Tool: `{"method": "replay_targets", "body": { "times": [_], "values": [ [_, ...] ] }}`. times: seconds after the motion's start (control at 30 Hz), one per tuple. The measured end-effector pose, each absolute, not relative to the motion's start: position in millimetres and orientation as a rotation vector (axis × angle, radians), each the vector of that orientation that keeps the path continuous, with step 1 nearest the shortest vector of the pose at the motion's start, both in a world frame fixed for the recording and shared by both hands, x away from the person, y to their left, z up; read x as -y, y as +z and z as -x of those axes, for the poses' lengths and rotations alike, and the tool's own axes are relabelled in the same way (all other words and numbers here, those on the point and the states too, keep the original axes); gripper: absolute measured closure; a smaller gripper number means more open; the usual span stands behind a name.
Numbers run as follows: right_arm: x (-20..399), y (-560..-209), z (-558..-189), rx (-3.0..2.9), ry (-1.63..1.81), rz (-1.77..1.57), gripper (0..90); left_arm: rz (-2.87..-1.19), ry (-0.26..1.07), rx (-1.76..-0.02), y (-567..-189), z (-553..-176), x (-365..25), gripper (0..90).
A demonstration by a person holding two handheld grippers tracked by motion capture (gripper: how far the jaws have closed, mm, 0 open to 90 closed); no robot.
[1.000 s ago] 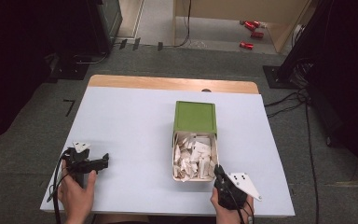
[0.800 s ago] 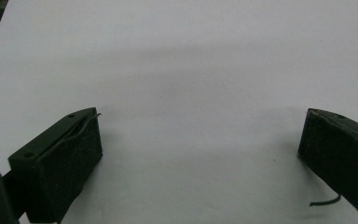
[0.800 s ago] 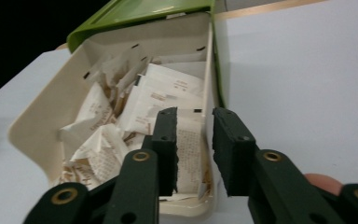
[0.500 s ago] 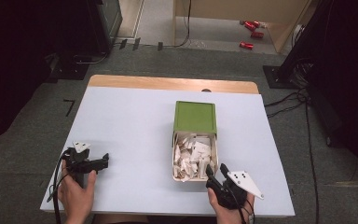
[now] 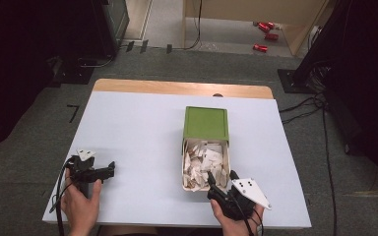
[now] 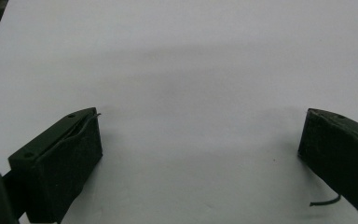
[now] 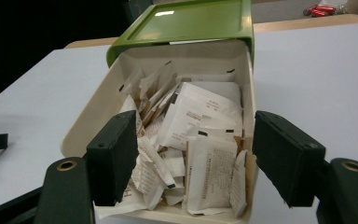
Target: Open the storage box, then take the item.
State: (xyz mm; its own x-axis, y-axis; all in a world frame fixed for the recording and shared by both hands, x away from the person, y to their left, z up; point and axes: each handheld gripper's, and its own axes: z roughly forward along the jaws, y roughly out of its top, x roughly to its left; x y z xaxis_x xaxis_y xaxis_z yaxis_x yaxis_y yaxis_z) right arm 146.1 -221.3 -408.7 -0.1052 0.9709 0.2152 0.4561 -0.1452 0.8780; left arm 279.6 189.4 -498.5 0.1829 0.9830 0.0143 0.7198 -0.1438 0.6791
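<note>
1. Tabletop (image 5: pixel 142 132): pale, wide bare stretch across left half and middle; wooden strip along far edge. Box sits right of centre, reaching toward near edge; narrower bare margin between box and right edge.
2. Left hand-held gripper (image 5: pixel 109 170): near the near-left corner, well apart from box, lying about level over the surface. Jaws wide apart in left gripper view, bare tabletop between them, nothing held.
3. Right hand-held gripper (image 5: pixel 222 178): at near edge, just at box's near end. Jaws have just been opening, now spread wide; nothing pinched. In right gripper view jaws straddle the near end of the box, left jaw over the packets inside, right jaw outside the right wall. Contact with wall or packets: cannot tell.
4. Cream box (image 7: pixel 89 116): open, rectangular, long axis running near-to-far. Green lid (image 5: pixel 205 123) at its far end, slid or tipped back, top face up.
5. Contents: loose heap of white paper packets (image 7: pixel 200 116) with brown print, piled at mixed angles, filling the box to roughly rim level.
</note>
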Motion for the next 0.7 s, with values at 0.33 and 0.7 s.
{"method": "replay_targets", "body": {
  "times": [0.33, 0.7],
  "values": [
    [207.7, -407.4, -149.0, -1.62, 1.224, -1.597, 31.8, -1.928, 0.64, -1.593, -498.5, -279.6, -189.4, 0.0],
    [194.7, -408.6, -153.6, -1.661, 1.223, -1.575, 32.4, -1.928, 0.64, -1.593, -498.5, -279.5, -189.4, 0.0]
  ]
}}
